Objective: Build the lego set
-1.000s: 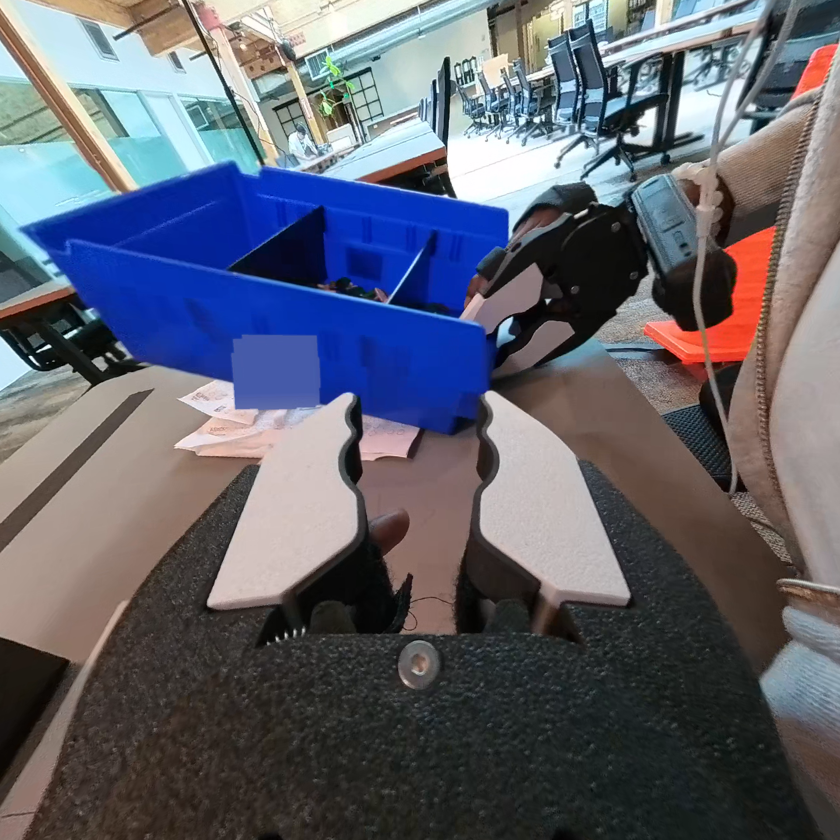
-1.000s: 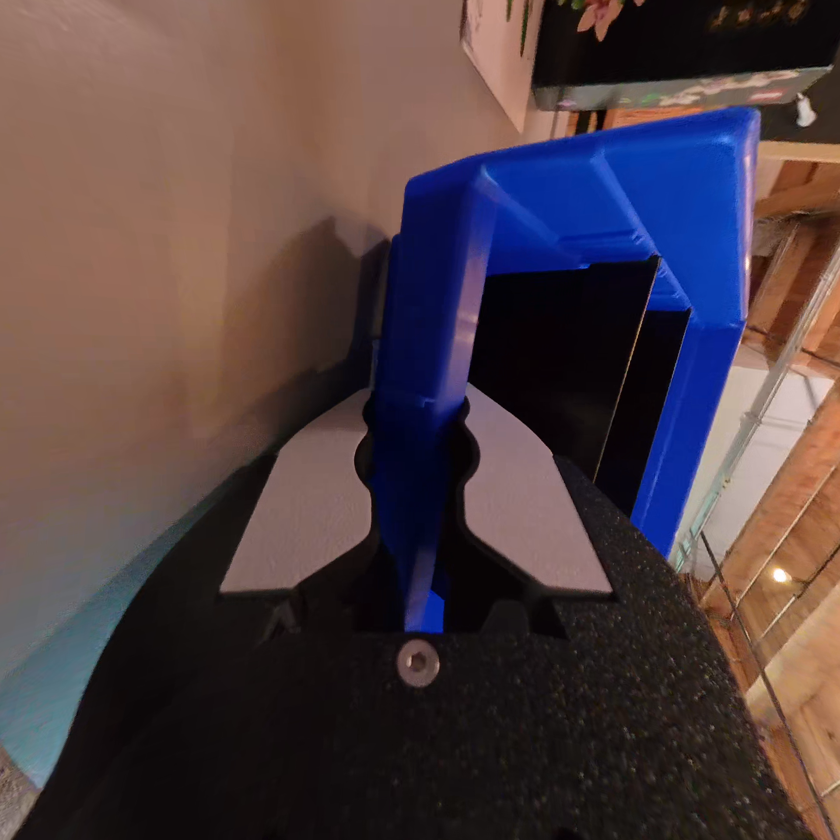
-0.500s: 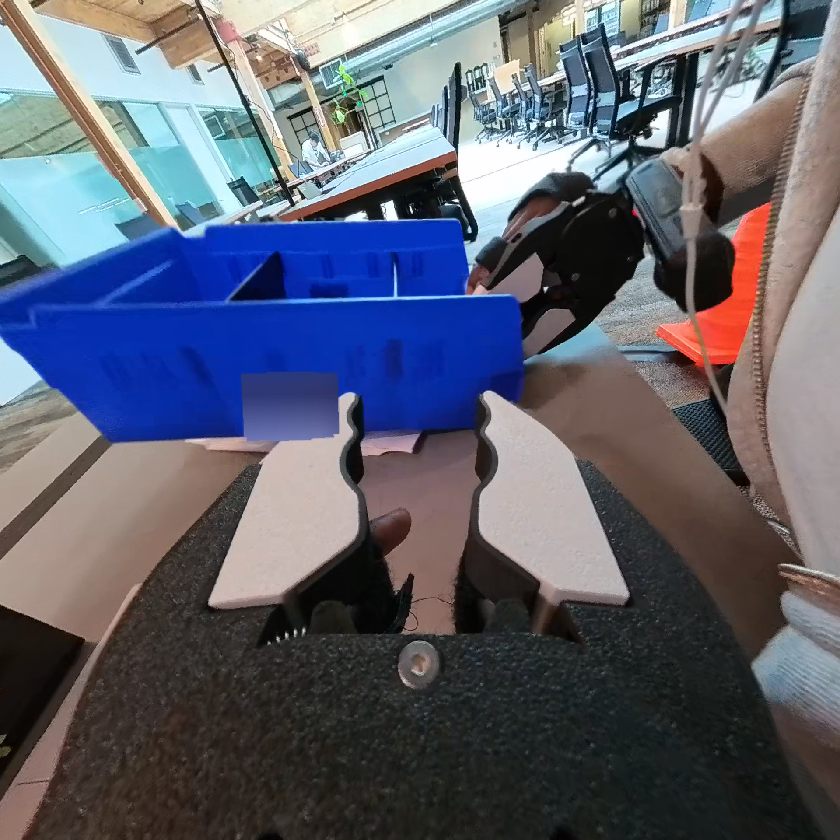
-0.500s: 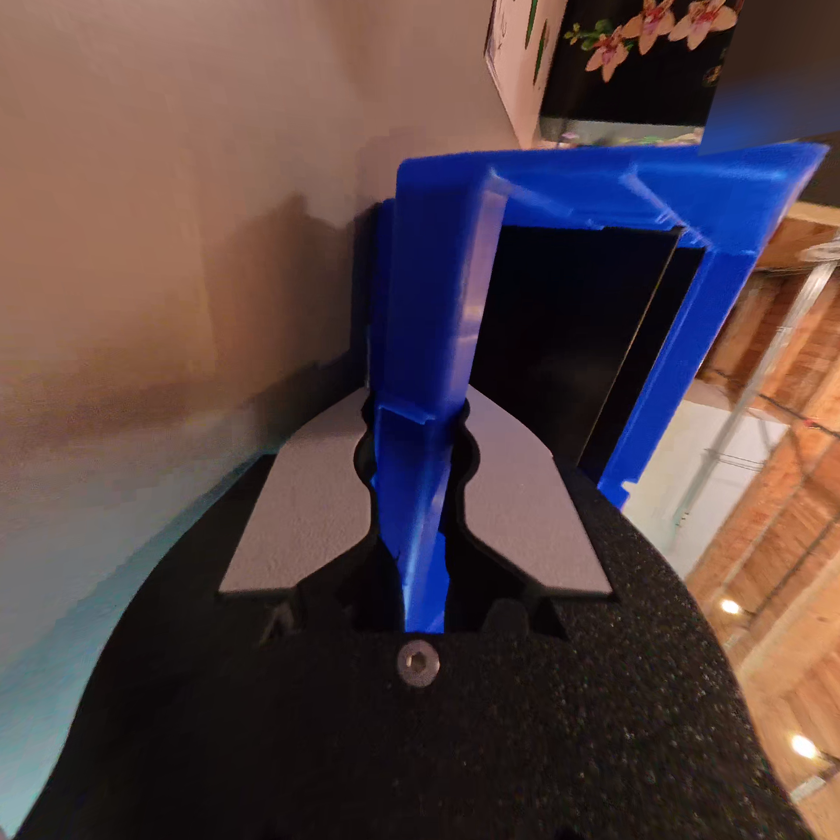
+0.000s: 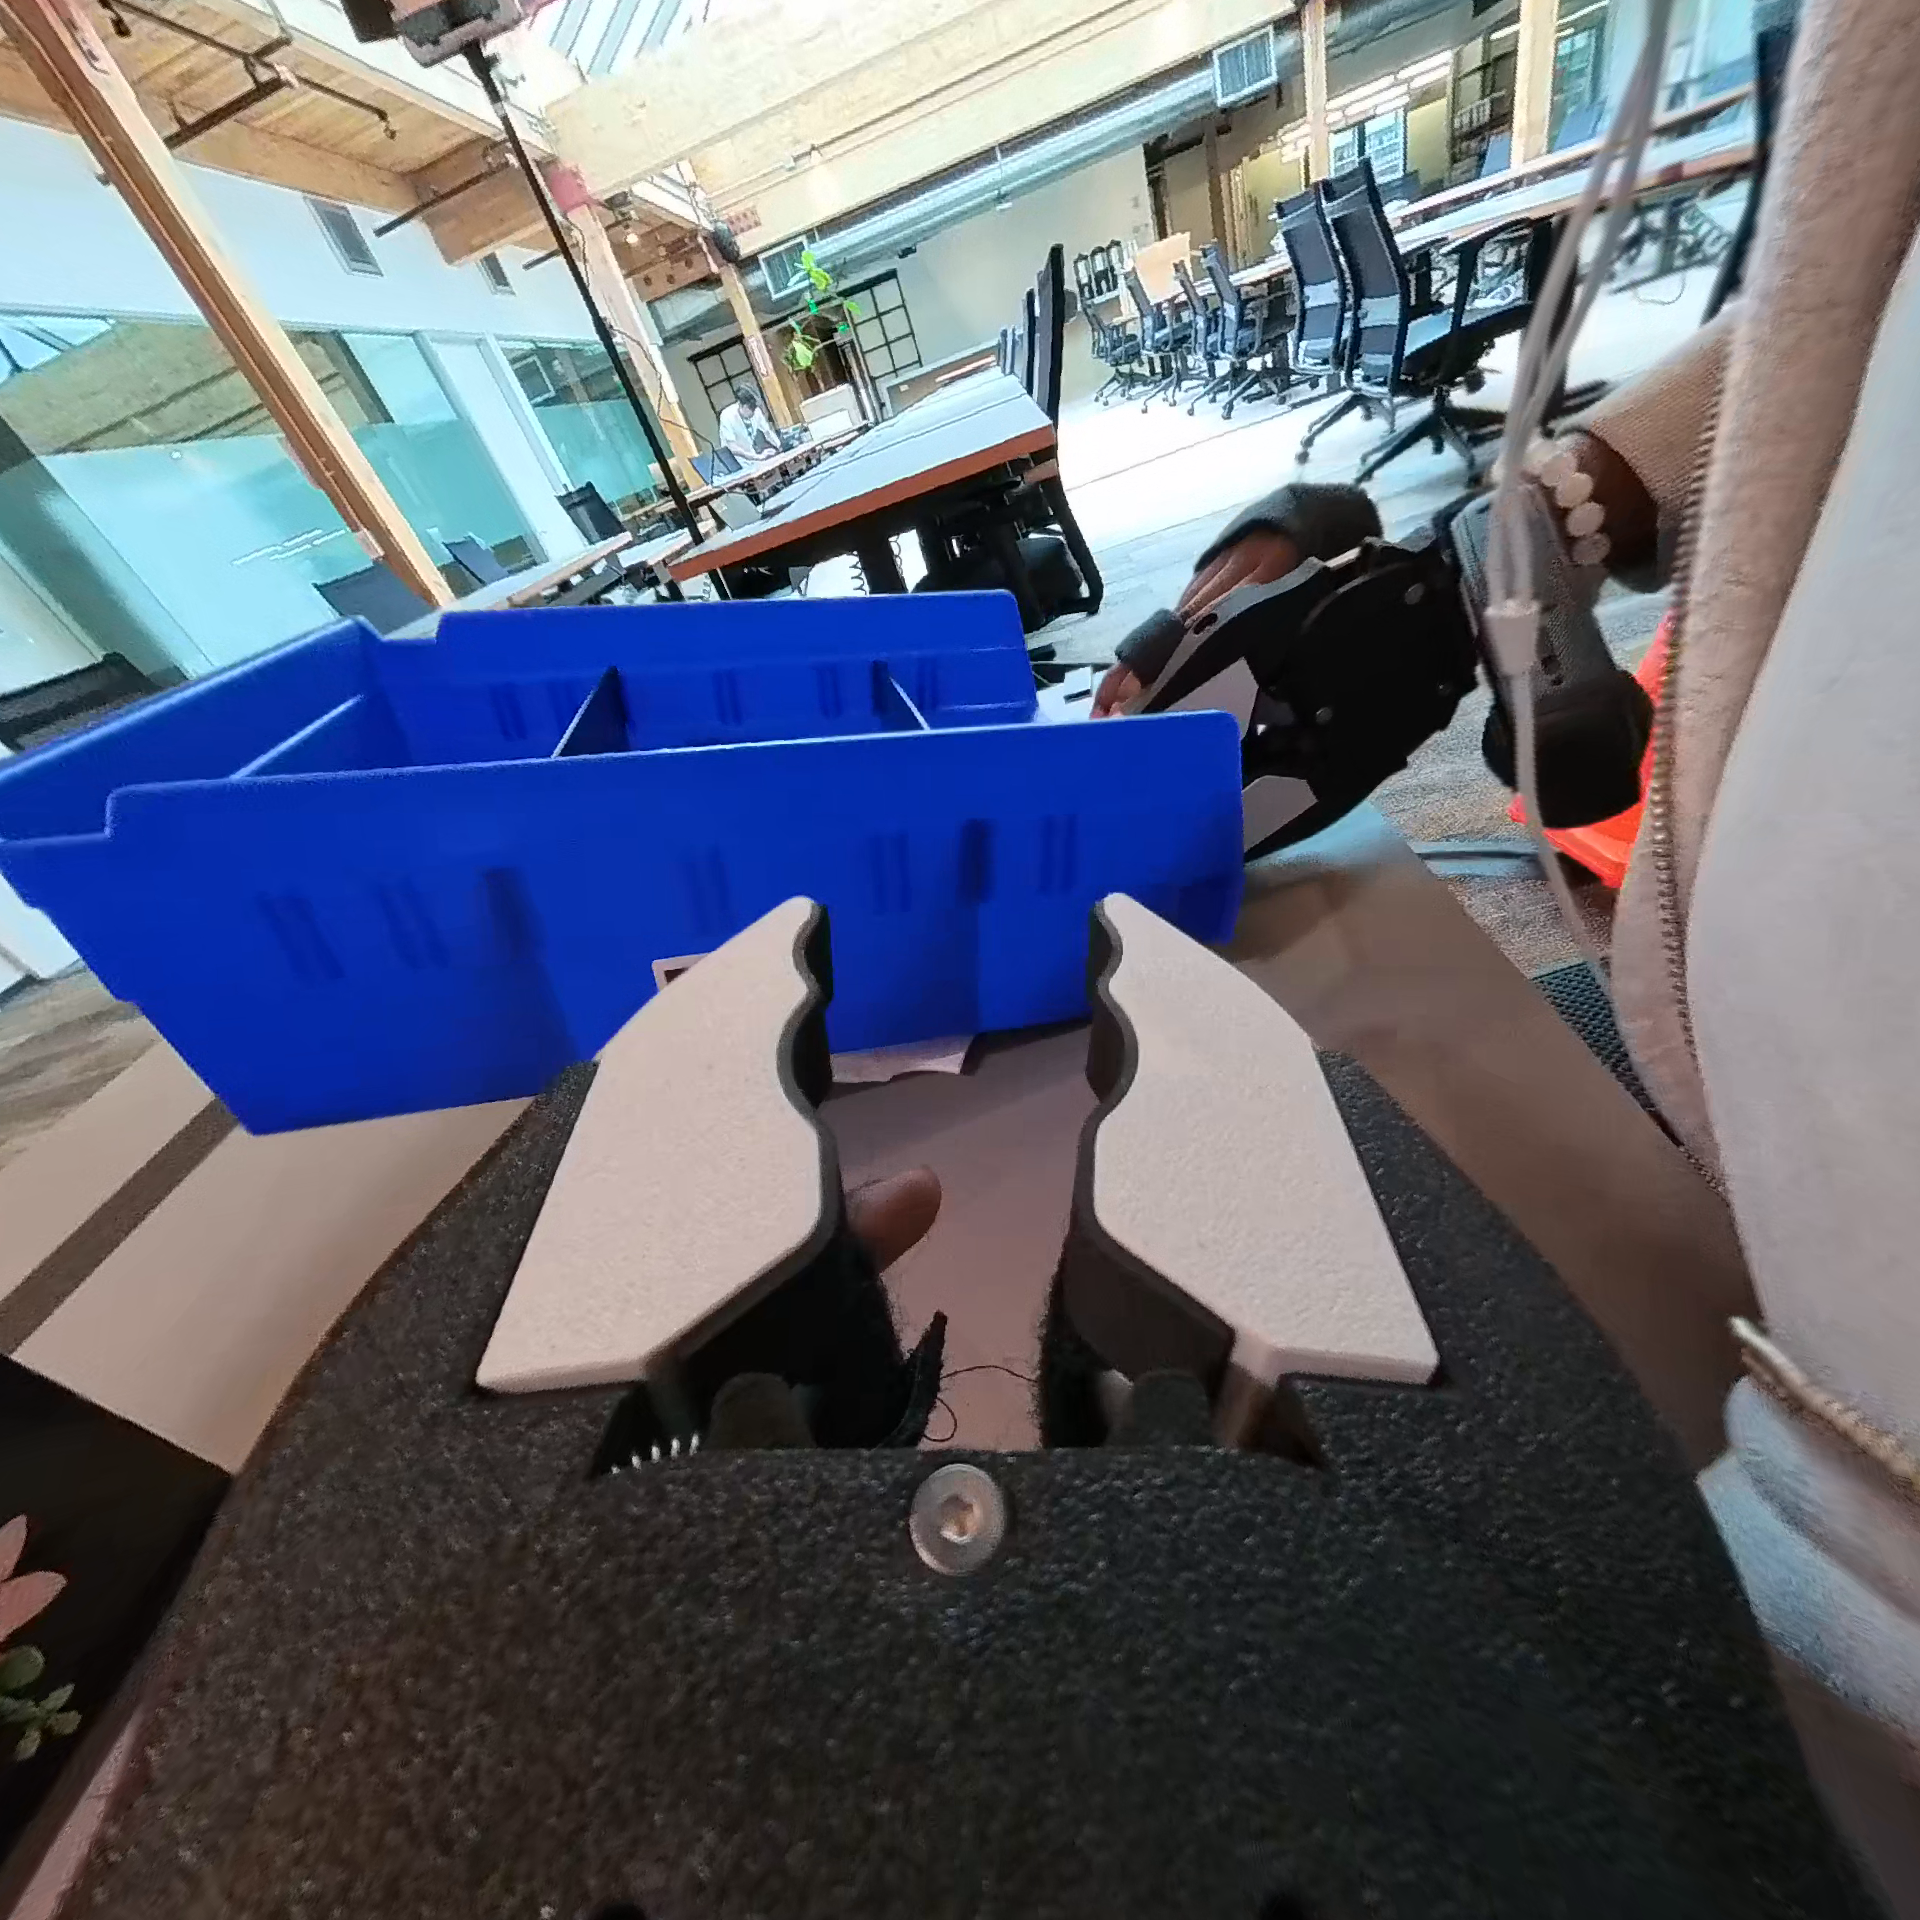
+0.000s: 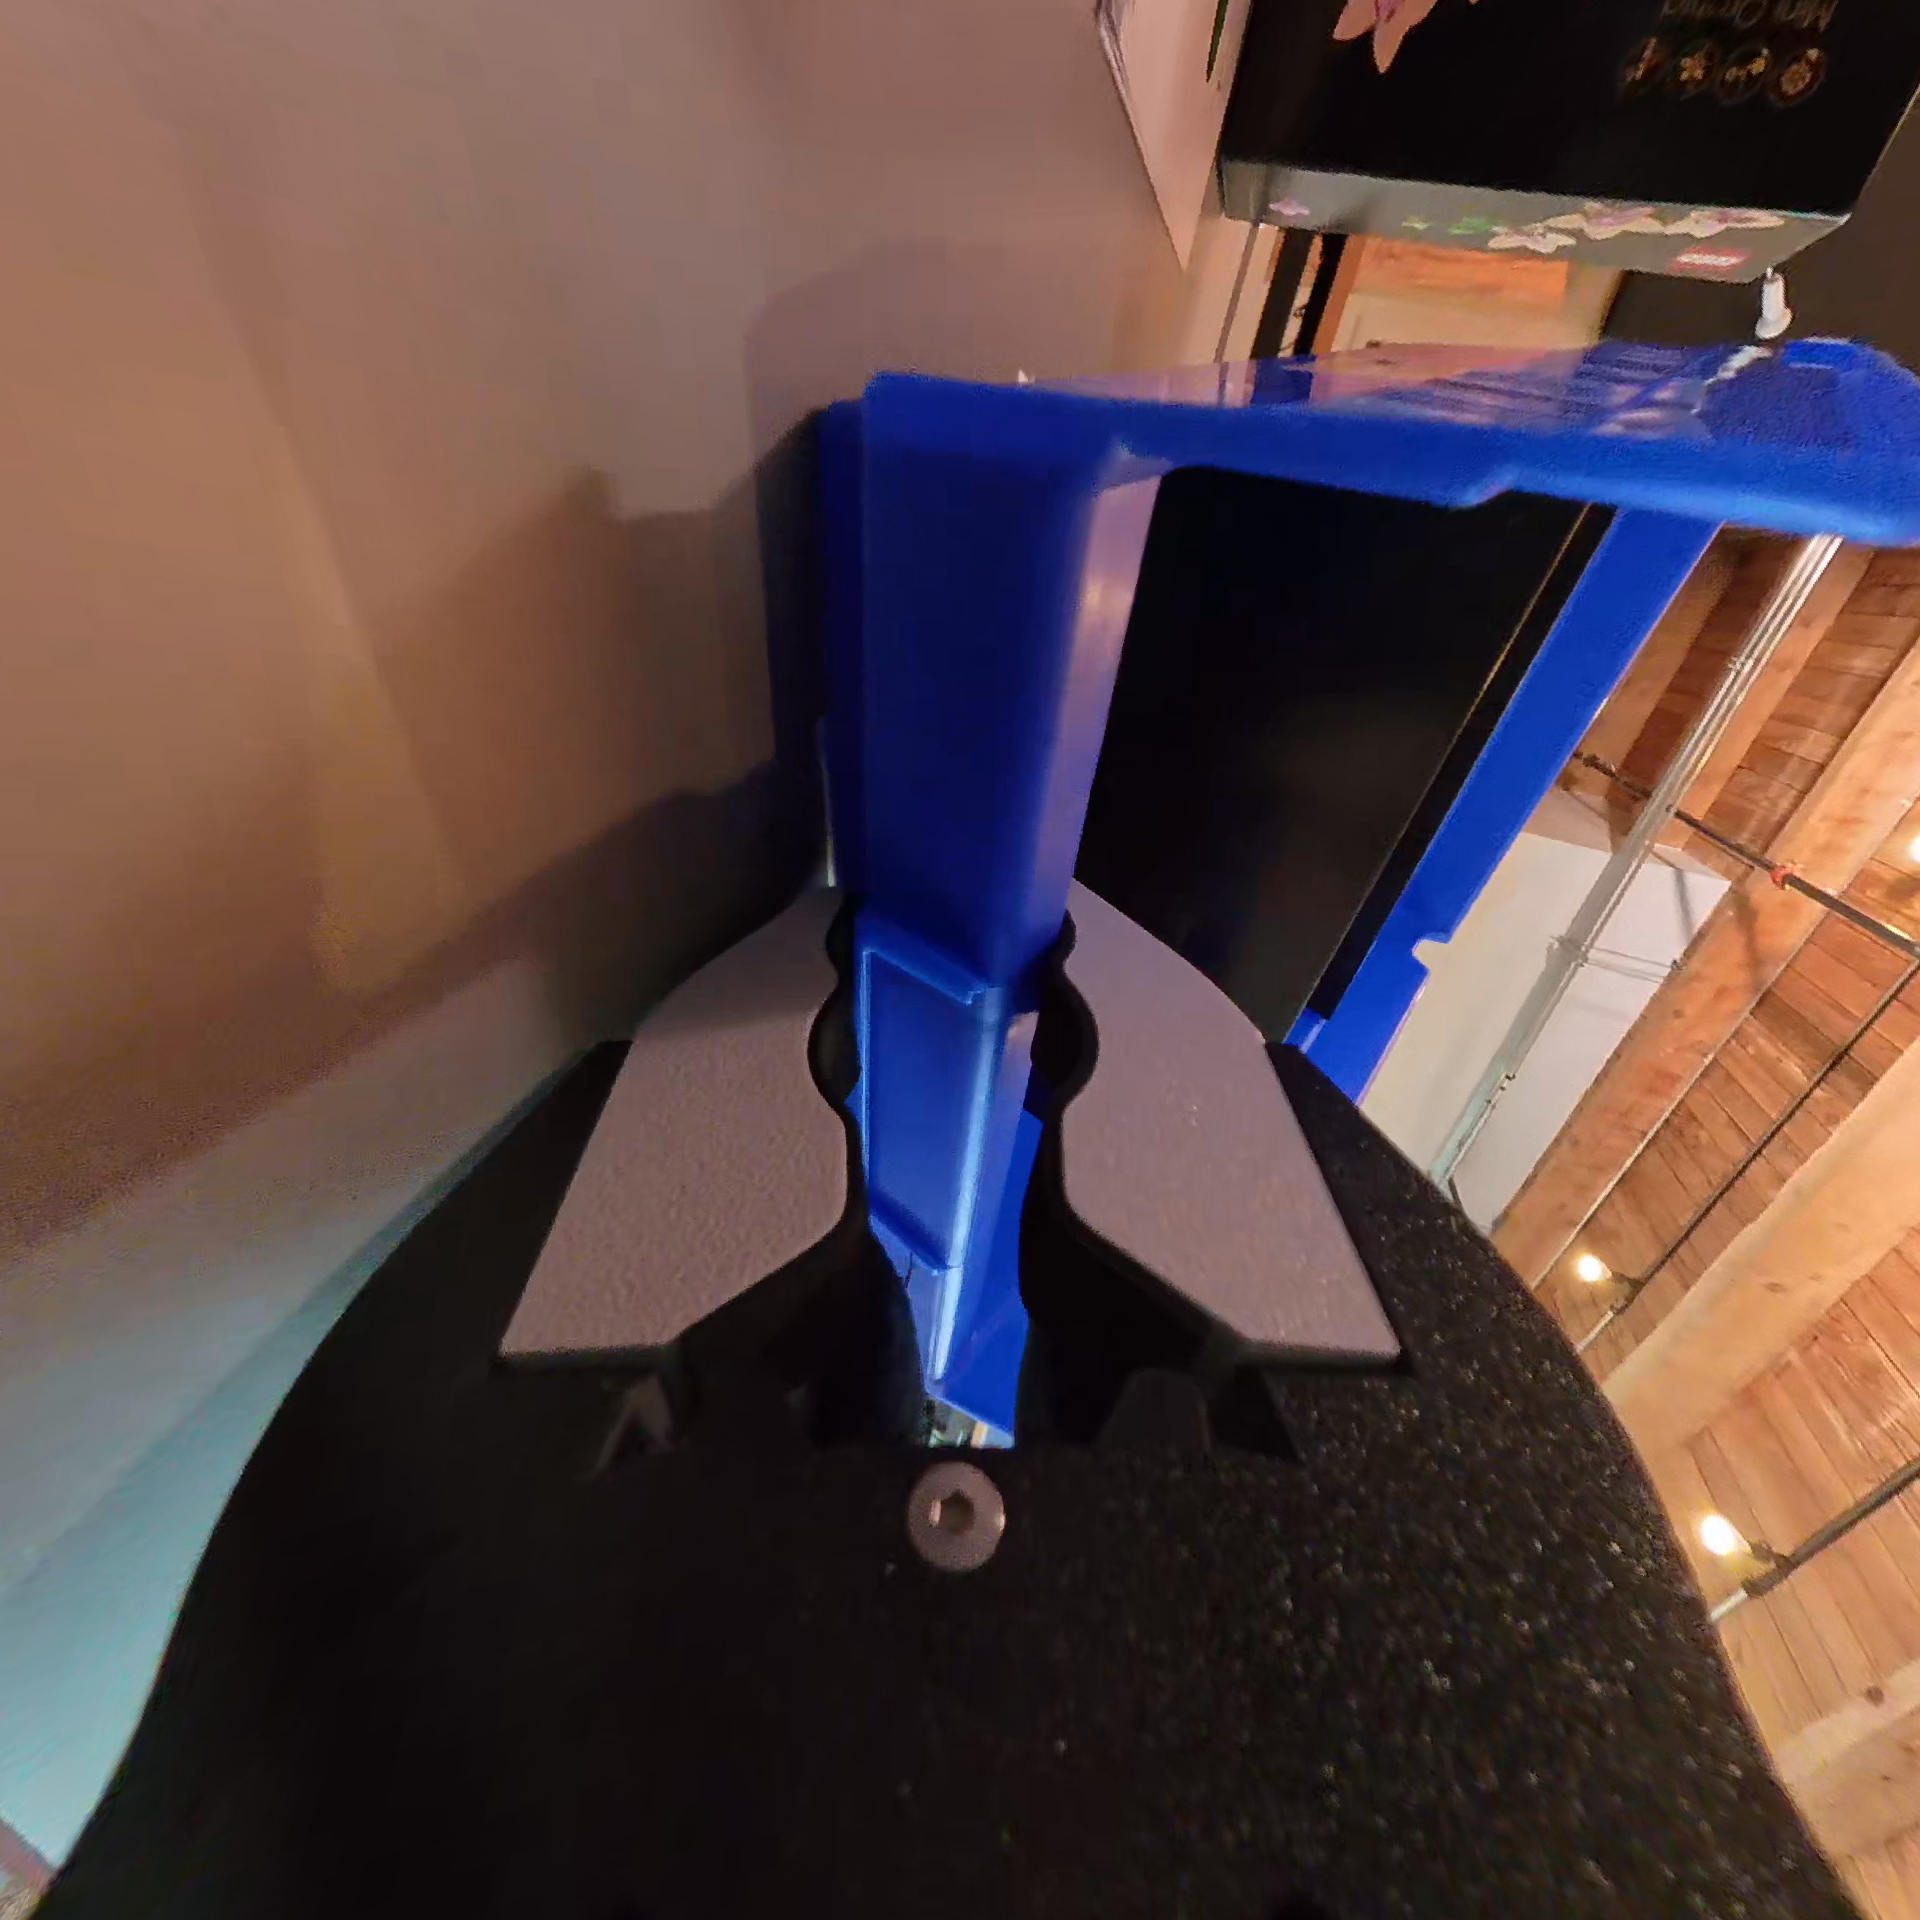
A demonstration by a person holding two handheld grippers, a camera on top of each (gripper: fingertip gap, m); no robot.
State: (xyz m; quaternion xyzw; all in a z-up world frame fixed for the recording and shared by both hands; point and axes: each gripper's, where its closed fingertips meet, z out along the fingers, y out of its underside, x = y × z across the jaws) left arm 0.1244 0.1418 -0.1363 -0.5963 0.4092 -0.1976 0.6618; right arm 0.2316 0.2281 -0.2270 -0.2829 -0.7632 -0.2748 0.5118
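Note:
A blue divided bin (image 5: 623, 883) stands across the brown table (image 5: 1403, 1039) in the left wrist view, with black dividers inside; its contents are hidden by the front wall. My right gripper (image 5: 1236, 758) is shut on the bin's right end wall. In the right wrist view the same blue bin wall (image 6: 966, 831) sits clamped between my right gripper's (image 6: 945, 935) pads. My left gripper (image 5: 956, 935) is open and empty, just in front of the bin's front wall, above the table.
Papers (image 5: 904, 1060) lie under the bin. A black set box with flower pictures (image 6: 1558, 114) lies beyond the bin, and its corner shows at the left edge (image 5: 42, 1558). An orange cone (image 5: 1600, 842) stands on the floor right. The person's sleeve (image 5: 1818, 831) fills the right side.
The right gripper has tipped the bin back from tilted toward me to nearly level and lowered it toward the table. The left gripper has stayed open in place.

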